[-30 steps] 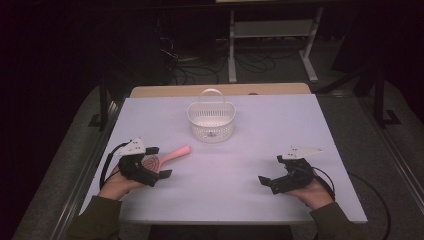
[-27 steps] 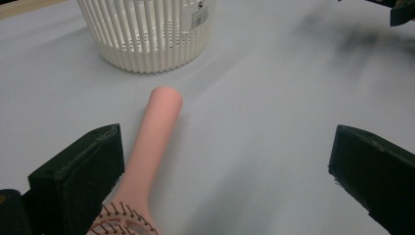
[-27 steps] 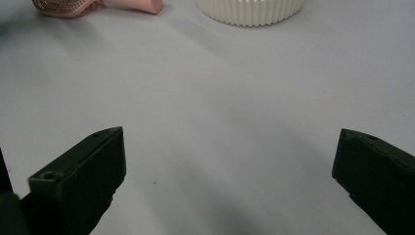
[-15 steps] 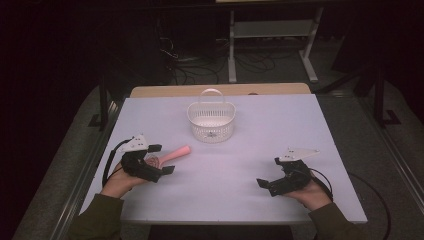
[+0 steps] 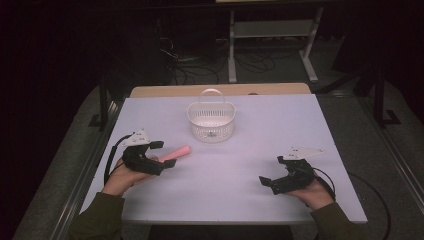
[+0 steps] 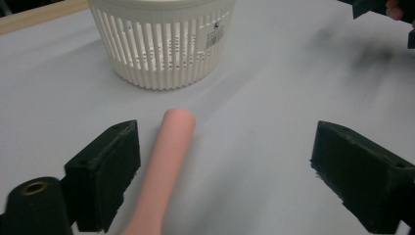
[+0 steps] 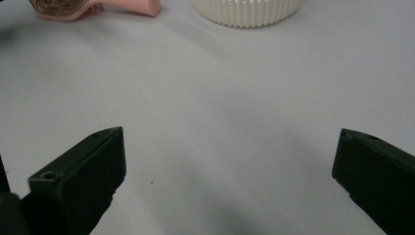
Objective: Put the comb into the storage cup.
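A pink hairbrush lies on the white table, its handle point(image 5: 179, 151) pointing toward a white slatted basket point(image 5: 211, 120). My left gripper point(image 5: 163, 154) straddles that handle. In the left gripper view the handle point(image 6: 169, 161) runs up between the jaws, close beside the left one, and no pad presses on it. The jaws have just been closing and still stand wide, so my left gripper point(image 6: 225, 171) is open. My right gripper point(image 5: 270, 171) rests at the front right, open over bare table point(image 7: 230, 171). The brush point(image 7: 98, 7) and the basket point(image 7: 244, 12) lie far ahead of it.
The basket point(image 6: 161, 44) stands a short way beyond the handle's tip, its carrying handle upright. The other gripper point(image 6: 381, 7) shows at the top right of the left gripper view. A wooden strip point(image 5: 220, 90) borders the table's far edge; dark floor lies beyond.
My left gripper has edged slightly forward along the pink handle and its jaws look a little narrower. The right hand has stayed put.
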Demonstrator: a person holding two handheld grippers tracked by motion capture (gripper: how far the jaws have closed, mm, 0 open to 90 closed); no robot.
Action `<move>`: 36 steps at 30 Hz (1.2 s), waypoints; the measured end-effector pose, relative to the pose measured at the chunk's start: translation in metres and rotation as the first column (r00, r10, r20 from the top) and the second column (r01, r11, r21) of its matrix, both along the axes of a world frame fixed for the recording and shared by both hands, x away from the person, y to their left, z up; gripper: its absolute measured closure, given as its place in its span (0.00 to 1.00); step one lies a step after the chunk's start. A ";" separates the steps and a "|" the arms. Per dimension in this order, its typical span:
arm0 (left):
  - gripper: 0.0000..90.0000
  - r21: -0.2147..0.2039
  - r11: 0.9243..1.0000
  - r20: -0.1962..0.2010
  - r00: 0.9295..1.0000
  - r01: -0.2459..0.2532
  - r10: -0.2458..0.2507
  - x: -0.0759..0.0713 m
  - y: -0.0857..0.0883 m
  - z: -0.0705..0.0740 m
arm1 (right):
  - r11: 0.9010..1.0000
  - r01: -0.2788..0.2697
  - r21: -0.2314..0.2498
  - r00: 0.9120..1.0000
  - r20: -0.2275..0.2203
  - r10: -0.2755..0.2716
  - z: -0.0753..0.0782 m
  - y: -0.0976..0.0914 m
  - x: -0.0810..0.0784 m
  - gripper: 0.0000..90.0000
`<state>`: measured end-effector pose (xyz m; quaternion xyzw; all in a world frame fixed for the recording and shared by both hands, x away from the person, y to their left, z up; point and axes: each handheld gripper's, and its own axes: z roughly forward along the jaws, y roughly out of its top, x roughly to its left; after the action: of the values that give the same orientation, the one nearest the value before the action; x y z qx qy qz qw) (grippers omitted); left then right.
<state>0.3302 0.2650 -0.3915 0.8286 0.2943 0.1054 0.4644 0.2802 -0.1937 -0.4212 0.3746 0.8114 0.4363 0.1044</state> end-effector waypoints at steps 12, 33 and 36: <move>0.20 0.006 0.999 -0.014 0.999 -0.036 0.036 0.010 -0.001 0.002 | 1.000 -0.001 0.004 1.000 0.002 0.001 0.001 0.000 0.000 0.00; 0.35 0.011 1.000 -0.013 1.000 -0.017 0.017 0.034 -0.014 0.008 | 1.000 -0.005 0.004 1.000 -0.002 0.005 0.001 0.001 0.000 0.00; 0.37 0.010 1.000 -0.016 1.000 -0.018 0.018 0.036 -0.014 0.008 | 1.000 -0.006 0.003 1.000 -0.002 0.006 0.001 0.001 0.000 0.00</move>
<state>0.3662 0.2510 -0.3834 0.8290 0.3050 0.1044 0.4569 0.2805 -0.1929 -0.4206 0.3730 0.8119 0.4375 0.1016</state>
